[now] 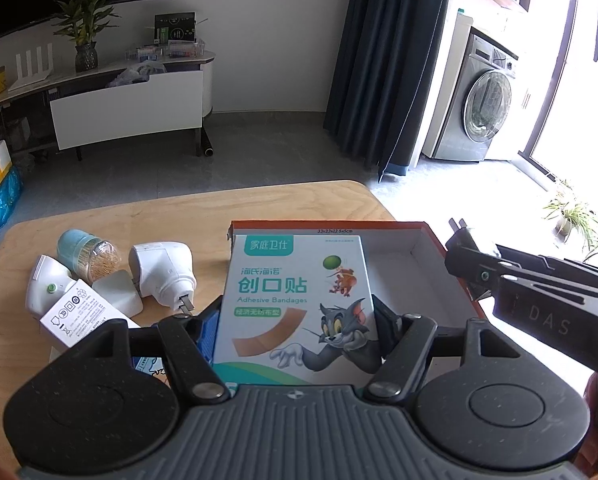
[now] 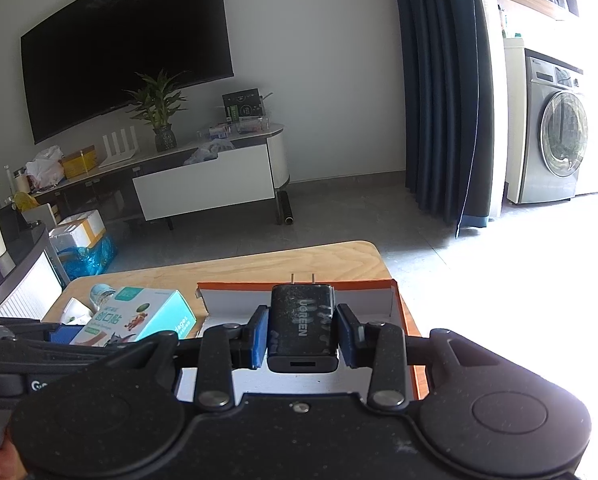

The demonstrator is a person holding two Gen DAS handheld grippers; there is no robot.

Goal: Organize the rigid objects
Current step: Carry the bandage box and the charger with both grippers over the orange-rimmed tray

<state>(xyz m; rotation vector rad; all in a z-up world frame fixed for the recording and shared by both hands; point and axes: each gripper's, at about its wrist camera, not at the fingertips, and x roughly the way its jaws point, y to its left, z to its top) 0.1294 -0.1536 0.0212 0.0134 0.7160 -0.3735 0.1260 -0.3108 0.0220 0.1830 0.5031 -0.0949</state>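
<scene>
My left gripper is shut on a box of adhesive bandages with a cartoon cat on it, held over the left part of an orange cardboard box with a white inside. The bandage box also shows at the left of the right wrist view. My right gripper is shut on a black charger, prongs pointing away, above the orange box. In the left wrist view the right gripper comes in from the right with the charger over the box's right side.
On the wooden table left of the orange box lie a white plug-in device, a toothpick jar with a blue lid, a white thermometer-like device and a white carton. Beyond the table is open floor, a TV stand and a washing machine.
</scene>
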